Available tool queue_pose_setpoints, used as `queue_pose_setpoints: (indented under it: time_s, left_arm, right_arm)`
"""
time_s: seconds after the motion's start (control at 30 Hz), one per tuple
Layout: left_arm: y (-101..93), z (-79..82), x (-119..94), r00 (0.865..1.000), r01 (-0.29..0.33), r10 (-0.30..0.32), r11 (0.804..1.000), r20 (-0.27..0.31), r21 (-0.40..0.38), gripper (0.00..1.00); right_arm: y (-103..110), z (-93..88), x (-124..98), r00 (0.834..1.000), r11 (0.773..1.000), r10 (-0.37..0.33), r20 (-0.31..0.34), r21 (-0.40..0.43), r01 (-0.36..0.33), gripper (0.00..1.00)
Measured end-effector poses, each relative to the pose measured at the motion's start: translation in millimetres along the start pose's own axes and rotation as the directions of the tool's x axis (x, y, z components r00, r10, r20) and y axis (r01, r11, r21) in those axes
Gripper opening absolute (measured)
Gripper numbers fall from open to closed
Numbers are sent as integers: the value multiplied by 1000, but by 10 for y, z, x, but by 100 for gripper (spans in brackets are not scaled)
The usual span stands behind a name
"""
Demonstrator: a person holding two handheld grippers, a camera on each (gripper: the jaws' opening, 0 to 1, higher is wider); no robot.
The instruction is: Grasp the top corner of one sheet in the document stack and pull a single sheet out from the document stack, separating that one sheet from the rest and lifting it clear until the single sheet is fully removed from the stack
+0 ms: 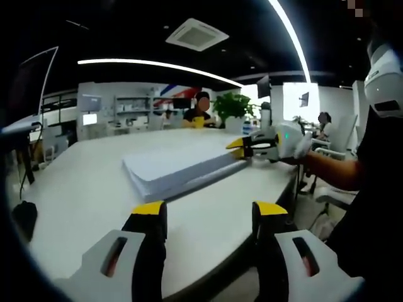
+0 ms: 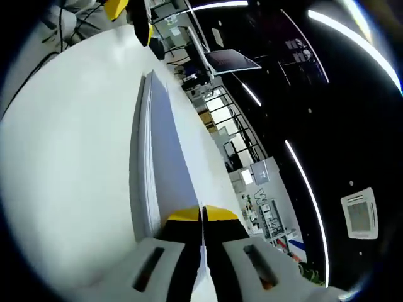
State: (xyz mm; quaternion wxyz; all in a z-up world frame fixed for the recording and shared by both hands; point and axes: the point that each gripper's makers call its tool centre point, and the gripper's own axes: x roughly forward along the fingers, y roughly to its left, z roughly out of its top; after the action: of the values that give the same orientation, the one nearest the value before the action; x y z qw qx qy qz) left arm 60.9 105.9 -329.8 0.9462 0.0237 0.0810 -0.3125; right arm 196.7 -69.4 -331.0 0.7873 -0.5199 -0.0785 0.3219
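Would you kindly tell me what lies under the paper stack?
The paper stack rests directly on the white table. The right hand-held gripper pinches its far corner. The table surface beneath is covered.

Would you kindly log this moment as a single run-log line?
right gripper: shut on sheet corner of document stack | left gripper: open, back from stack | table: stack flat | sheet not yet lifted

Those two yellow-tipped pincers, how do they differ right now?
The left gripper has its jaws spread wide apart with nothing between them; the right gripper has its jaws pressed together on a corner of the paper stack. The left gripper hangs back near the table's edge, away from the paper; the right gripper is at the stack's far corner, touching it. Both have yellow tips on pale bodies.
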Motion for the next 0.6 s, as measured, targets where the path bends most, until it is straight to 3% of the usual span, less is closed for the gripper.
queue_pose_setpoints:
  time_s: [0.17, 0.3, 0.37, 0.6]
  left_arm:
    - [1, 15, -11, 1000, -3, 3, 1000, 1, 6, 54]
    - [4, -14, -21, 1000, -5, 5, 1000, -8, 5, 54]
    - [4, -22, -29, 1000, -7, 7, 1000, -10, 5, 54]
    - [-9, -9, -56, 1000, -10, 10, 1000, -5, 12, 54]
  right_arm:
    - [-94, 50, -59, 1000, 983, 22, 3, 180, -22, 2]
    - [-140, 83, -133, 999, 940, 44, 19, 338, -48, 2]
    - [-146, 86, -161, 998, 905, 54, 31, 421, -62, 2]
    - [-258, 235, -313, 986, 732, 64, 155, 664, -152, 1]
